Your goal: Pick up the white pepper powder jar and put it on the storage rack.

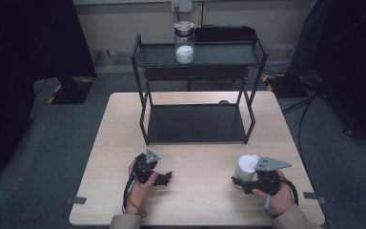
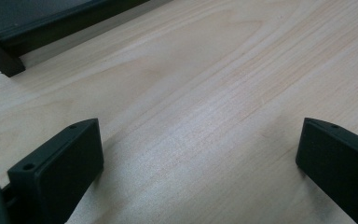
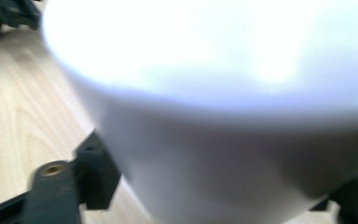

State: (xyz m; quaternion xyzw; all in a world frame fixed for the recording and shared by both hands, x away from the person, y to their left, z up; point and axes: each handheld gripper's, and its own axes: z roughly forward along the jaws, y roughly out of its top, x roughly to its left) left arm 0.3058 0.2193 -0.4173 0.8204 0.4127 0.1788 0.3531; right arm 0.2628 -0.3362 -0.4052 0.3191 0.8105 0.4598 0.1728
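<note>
White cup (image 1: pixel 246 168) is sitting between the jaws of my right gripper (image 1: pixel 248 182), near the front right part of the wooden table (image 1: pixel 205 200). I am clasping it with that gripper: in the right gripper view the cup (image 3: pixel 223 121) is pressing close against the camera, blurred, with one black jaw touching its lower left side and the other just showing at the lower right. My right hand (image 1: pixel 279 195) is wrapping the gripper's body from below, and the grey three-cornered plate (image 1: pixel 271 164) is lying on top of it.

I am holding my left gripper (image 1: pixel 164 177) low over the front left part of the table, well apart from the cup, with my left hand (image 1: pixel 140 188) around it. Its jaws are standing wide apart in the left gripper view, with nothing between them but bare wood (image 2: pixel 205 116).

Beyond both grippers a black two-level metal rack (image 1: pixel 198 86) is standing on the far half of the table. On its upper shelf, toward the left, a clear glass jar (image 1: pixel 184 43) with a metal lid is standing upright, holding something white in its lower part. A corner of the rack's lower frame (image 2: pixel 9 51) is showing at the top left of the left gripper view.
</note>
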